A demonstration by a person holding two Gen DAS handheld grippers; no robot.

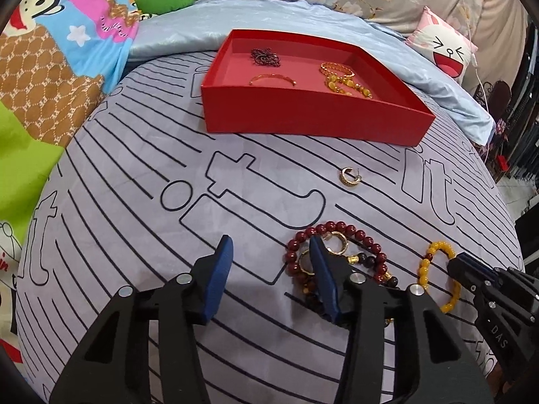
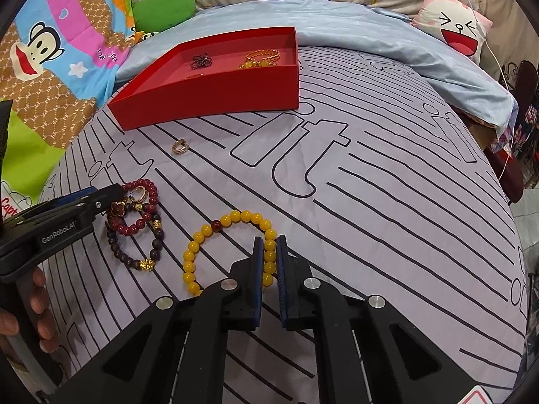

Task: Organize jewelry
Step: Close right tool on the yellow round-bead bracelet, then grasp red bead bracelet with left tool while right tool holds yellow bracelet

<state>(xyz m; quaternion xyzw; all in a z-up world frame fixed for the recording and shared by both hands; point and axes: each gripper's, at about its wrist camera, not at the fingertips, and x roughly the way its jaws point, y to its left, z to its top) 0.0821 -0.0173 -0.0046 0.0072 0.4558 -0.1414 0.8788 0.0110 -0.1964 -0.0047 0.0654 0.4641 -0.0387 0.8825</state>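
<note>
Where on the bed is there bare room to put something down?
Bare sheet spreads right of the yellow bracelet and below the red box; a lone earring lies near the box. It is crowded around the dark bracelets, where the left gripper works.

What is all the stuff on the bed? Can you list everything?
red box: one, red, far side of the sheet, jewelry inside
yellow bracelet: one, yellow beads, near side, right gripper shut on it
dark red bracelet: one, in the pile by the left gripper
dark bead bracelet: one, brownish, same pile
gold hoop: one, alone, before the box
striped sheet: one, lilac, under everything
left gripper: open, one finger in the pile
right gripper: shut
hand: one, holding the left gripper
</note>
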